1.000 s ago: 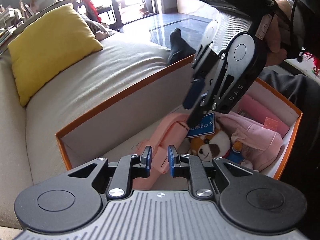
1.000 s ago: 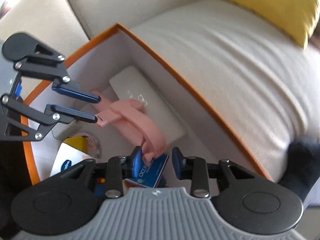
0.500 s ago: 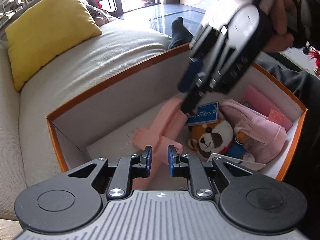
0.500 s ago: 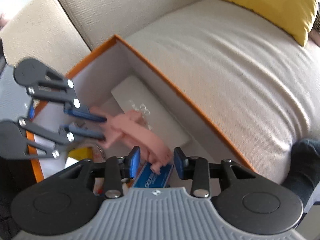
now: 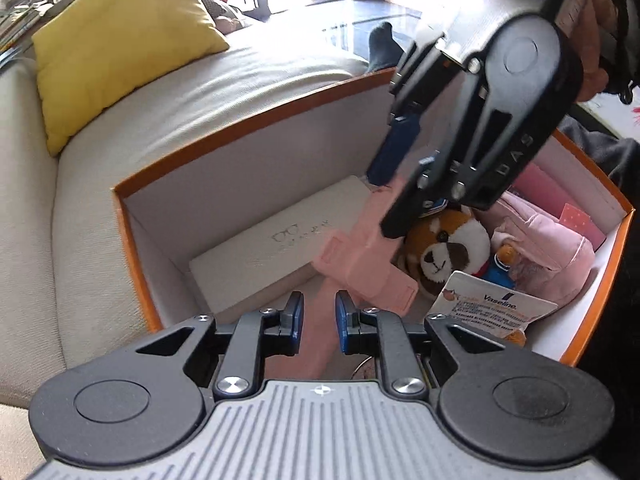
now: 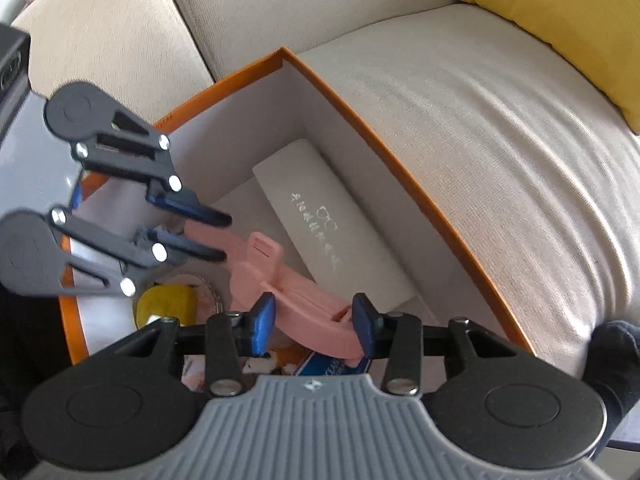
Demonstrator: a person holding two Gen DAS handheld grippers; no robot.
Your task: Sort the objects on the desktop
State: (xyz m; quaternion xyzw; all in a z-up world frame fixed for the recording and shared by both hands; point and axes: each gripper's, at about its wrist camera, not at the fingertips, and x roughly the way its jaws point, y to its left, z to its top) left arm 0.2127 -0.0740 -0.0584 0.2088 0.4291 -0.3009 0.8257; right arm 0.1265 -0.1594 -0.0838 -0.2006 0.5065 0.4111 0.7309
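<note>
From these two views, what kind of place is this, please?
Most likely a home living room. A beige sofa with a yellow cushion fills both views, and an orange box rests on it, holding household things such as a plush toy.

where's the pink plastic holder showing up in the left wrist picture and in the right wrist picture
Left wrist view: the pink plastic holder sits centre, running from between the left gripper fingers up toward the right gripper.
Right wrist view: the holder lies lower centre, between the right gripper fingers, reaching left to the left gripper.
Shared landmark: the white glasses case beside it in the orange box.
</note>
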